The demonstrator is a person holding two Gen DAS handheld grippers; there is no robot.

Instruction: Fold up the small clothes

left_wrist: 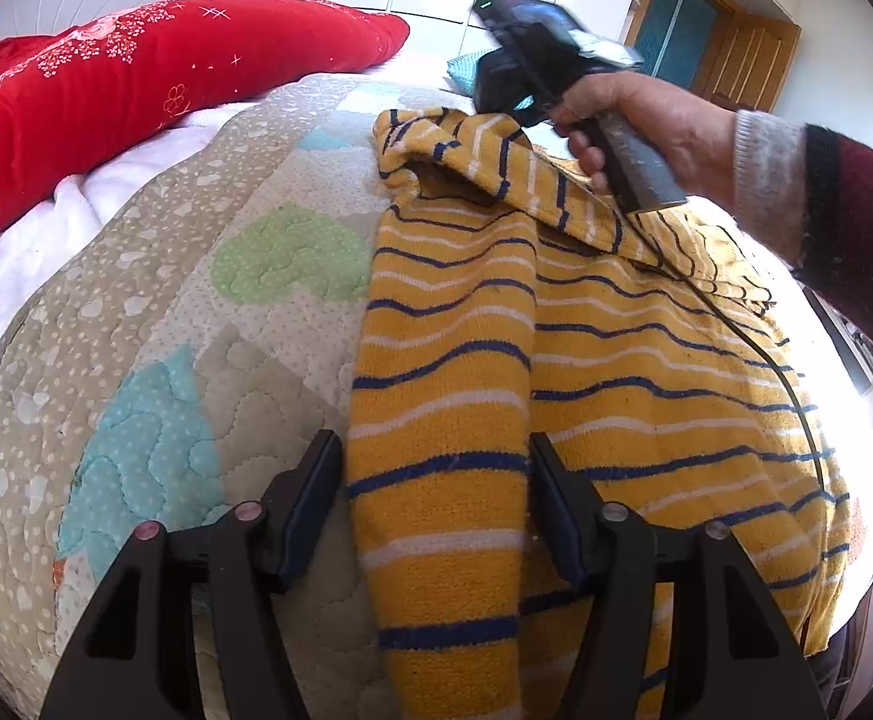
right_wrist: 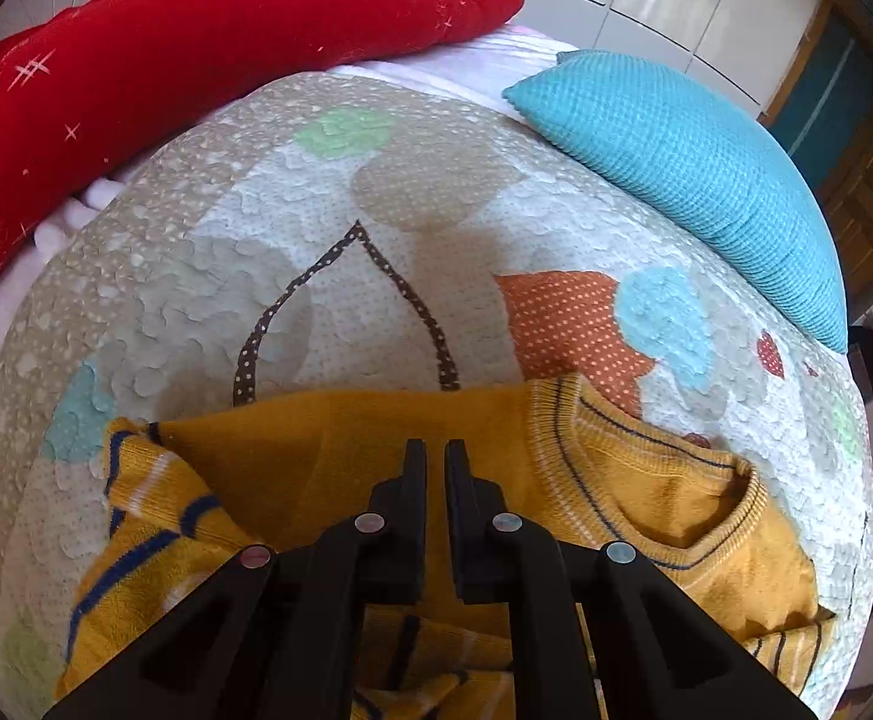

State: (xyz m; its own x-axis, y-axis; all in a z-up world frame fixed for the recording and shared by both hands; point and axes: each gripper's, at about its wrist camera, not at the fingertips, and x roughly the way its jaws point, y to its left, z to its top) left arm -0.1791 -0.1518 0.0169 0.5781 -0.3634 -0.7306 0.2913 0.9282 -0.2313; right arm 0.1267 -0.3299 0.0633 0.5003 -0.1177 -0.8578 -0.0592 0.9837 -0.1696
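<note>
Left wrist view: the left claw (left_wrist: 433,480) points down at a yellow striped sweater (left_wrist: 646,372) spread on a patchwork quilt (left_wrist: 196,300) over the bed. Its jaws stand about half open, one finger on each side of a folded-in sleeve (left_wrist: 442,408) that runs lengthwise along the garment's left edge. The pads do not press the cloth; nothing is gripped. At the far end of the sweater, the right claw (left_wrist: 490,120) is seen from outside, carried by a hand (left_wrist: 646,126) in a dark red sleeve with a grey cuff. Its tips are hidden down at a bunched fold of yellow fabric there, so from this side I cannot tell if they pinch cloth. A black cable (left_wrist: 784,360) trails from that tool across the sweater. A red pillow (left_wrist: 136,78) lies at the head of the bed.

Right wrist view: the right claw (right_wrist: 434,456) has its jaws drawn nearly together, only a narrow slit between the fingers, and no fabric visibly caught in that slit. It sits over the plain yellow shoulder area of the sweater (right_wrist: 328,450), with the ribbed neckline (right_wrist: 646,480) to its right and a striped sleeve crumpled at lower left. Beyond lie the quilt (right_wrist: 376,240), a teal cushion (right_wrist: 688,180) and the red pillow (right_wrist: 196,42).
</note>
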